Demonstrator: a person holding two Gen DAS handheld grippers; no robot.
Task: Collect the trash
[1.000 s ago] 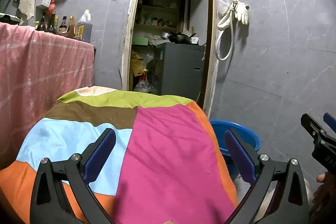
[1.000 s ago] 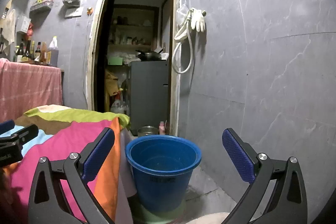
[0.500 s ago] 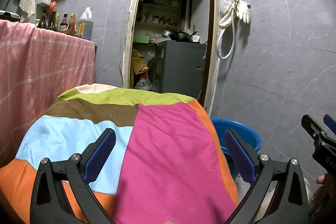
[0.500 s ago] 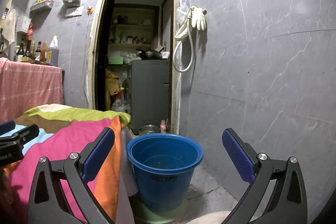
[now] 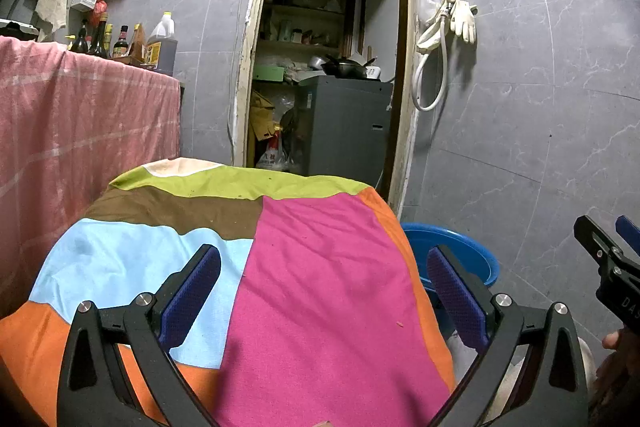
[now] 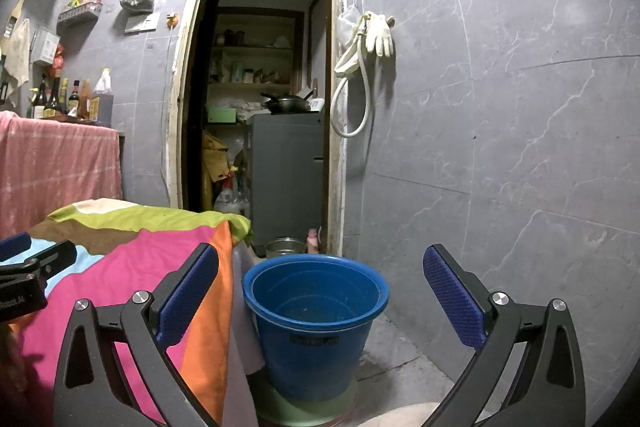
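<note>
Blue bucket (image 6: 316,323) stands on the floor just beside the cloth-covered table (image 5: 320,287); its visible interior shows no trash, and the cloth carries only tiny specks (image 5: 399,323) (too small to identify). This fits either a cleared surface or collection pending. Left gripper (image 5: 320,291) hovers over the cloth, right gripper (image 6: 320,291) above the bucket; both spread wide, holding nothing.

Both wrist cameras face the doorway (image 5: 324,67). The left one hangs close over the patchwork cloth (image 5: 312,267); the right one sits lower beside it, near the blue bucket (image 6: 316,311). Cloth, bucket and doorway appear in both views.
</note>
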